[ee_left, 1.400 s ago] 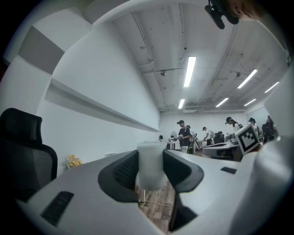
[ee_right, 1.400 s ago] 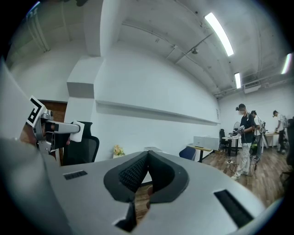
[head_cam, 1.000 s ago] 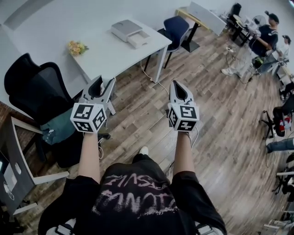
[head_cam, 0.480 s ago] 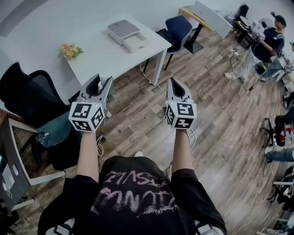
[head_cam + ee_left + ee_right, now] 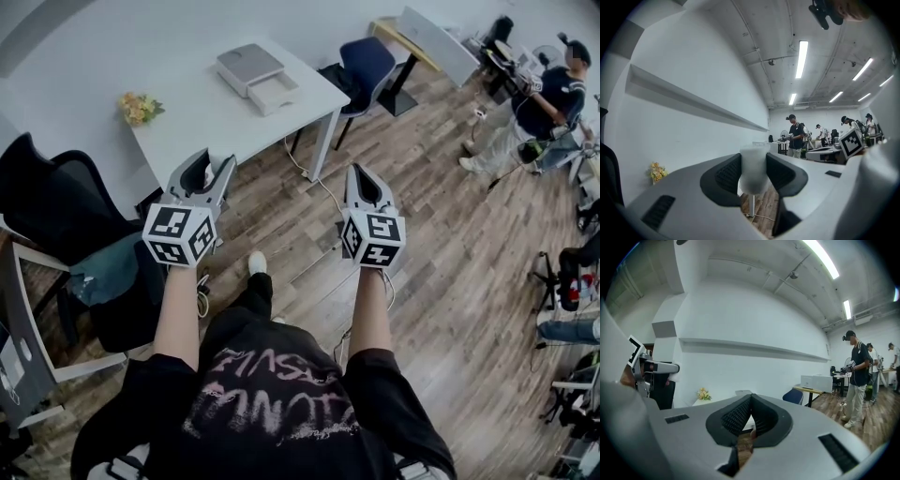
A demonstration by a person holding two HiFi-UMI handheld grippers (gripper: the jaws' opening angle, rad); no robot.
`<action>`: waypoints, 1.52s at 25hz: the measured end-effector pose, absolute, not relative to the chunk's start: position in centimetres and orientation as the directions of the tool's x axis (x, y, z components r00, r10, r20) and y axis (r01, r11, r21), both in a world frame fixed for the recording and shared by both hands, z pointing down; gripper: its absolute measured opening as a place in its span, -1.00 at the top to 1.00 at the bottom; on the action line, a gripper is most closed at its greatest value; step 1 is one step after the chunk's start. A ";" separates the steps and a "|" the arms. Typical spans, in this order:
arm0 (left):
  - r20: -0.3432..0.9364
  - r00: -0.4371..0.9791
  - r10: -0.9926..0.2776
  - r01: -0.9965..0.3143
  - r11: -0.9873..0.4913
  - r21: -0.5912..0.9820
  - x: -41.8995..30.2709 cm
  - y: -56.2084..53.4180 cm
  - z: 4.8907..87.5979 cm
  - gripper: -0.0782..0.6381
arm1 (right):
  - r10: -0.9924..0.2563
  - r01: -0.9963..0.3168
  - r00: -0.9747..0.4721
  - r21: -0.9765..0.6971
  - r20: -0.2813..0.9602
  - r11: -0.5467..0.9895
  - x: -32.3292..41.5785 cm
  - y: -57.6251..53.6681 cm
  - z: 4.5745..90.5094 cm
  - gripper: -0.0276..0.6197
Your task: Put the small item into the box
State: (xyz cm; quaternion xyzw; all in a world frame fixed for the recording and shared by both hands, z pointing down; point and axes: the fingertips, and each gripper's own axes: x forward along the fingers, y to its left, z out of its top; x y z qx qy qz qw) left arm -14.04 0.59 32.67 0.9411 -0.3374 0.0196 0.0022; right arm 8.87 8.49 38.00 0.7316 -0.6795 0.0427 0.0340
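Note:
Between the black pads of my left gripper (image 5: 753,161) sits a small, blurred white item (image 5: 753,174), and both pads touch it. In the head view the left gripper (image 5: 214,162) points at the white table (image 5: 202,117); the item cannot be made out there. A grey-lidded box (image 5: 248,64) with a white tray (image 5: 277,92) beside it rests on the far end of the table. My right gripper (image 5: 362,172) hangs over the wooden floor, its jaws shut with nothing in them. In its own view the right gripper (image 5: 750,401) has its pads meeting at the tips.
Yellow flowers (image 5: 137,107) lie on the table's left part. A black mesh chair (image 5: 56,206) stands at the left and a blue chair (image 5: 364,58) behind the table. A cable (image 5: 323,192) trails on the floor. People (image 5: 553,89) work at desks at the far right.
The person has stepped forward: a white shoe now shows ahead of the body, and the table has shifted slightly left in view. Both grippers keep their pose and their jaws.

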 end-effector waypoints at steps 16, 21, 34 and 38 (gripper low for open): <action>0.063 0.785 -0.617 -0.619 -0.786 0.014 -8.3 -12.9 34.3 0.32 | -0.985 -0.995 0.100 0.022 0.140 -0.097 14.4 -4.2 38.8 0.91; 0.067 0.783 -0.618 -0.620 -0.784 0.016 -6.9 -18.1 34.2 0.32 | -0.987 -0.996 0.090 0.030 0.131 -0.086 15.4 -9.7 38.0 0.91; 0.080 0.793 -0.604 -0.607 -0.794 0.023 -5.0 -26.6 34.3 0.32 | -0.987 -0.996 0.091 0.024 0.136 -0.088 16.7 -18.1 37.5 0.91; 0.085 0.785 -0.613 -0.617 -0.786 0.033 -4.6 -28.5 34.3 0.32 | -0.988 -0.997 0.075 0.021 0.136 -0.073 17.3 -20.2 37.5 0.91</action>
